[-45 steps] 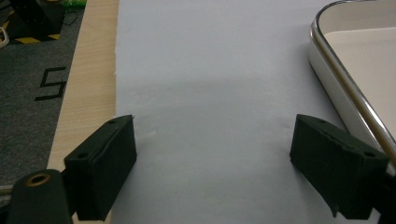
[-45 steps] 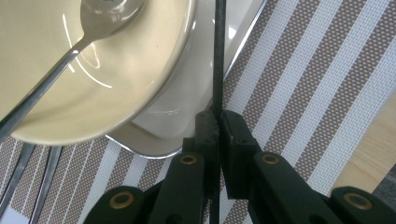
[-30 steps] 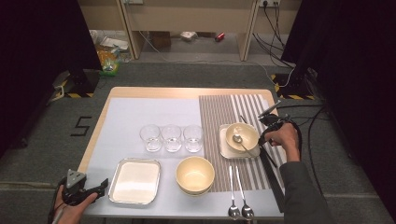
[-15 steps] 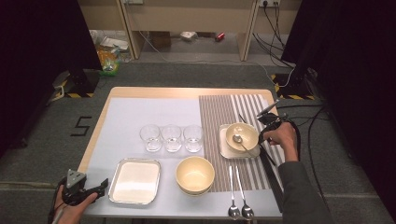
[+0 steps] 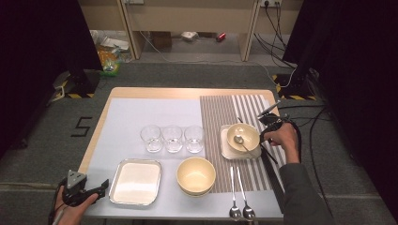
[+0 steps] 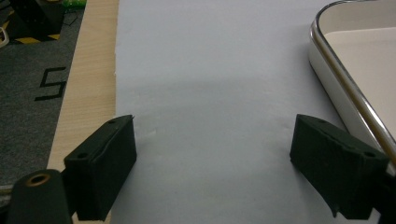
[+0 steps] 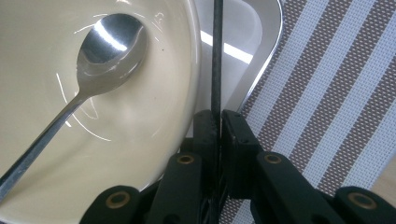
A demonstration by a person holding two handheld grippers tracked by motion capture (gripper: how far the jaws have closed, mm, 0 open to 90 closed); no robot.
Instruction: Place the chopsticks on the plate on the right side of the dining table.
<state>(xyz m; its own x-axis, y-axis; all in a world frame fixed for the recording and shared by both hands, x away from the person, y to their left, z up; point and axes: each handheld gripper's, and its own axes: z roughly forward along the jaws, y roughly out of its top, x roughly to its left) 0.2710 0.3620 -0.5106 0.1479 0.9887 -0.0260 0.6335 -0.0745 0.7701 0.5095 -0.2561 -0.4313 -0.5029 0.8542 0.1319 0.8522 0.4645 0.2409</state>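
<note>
the right gripper (image 7: pixel 218 122) has its black, blocky fingers (image 7: pixel 237 140) pressed nearly together, pinching a thin black stick (image 7: pixel 216 56), likely a chopstick, that runs straight up from between them. their gap has just widened a touch, yet the stick stays clamped between the pads. the stick passes just beside the rim of a glossy cream bowl (image 7: pixel 140 121), round and smooth, which sits on a pale rectangular tray with a shiny metal edge (image 7: pixel 273 37). a polished steel spoon (image 7: pixel 109 46) lies inside the bowl, its oval head catching the light, its handle slanting out over the rim. all this rests on a woven placemat (image 7: pixel 336 93) with brown and white stripes at the right of the bench (image 5: pixel 155 92).

the left gripper (image 5: pixel 89 193) is held near the front left corner, its matte black fingers (image 6: pixel 100 165) spread wide over the plain pale mat (image 6: pixel 210 93), holding nothing. a second metal-rimmed tray (image 6: pixel 345 88) lies just beside its right finger.
</note>
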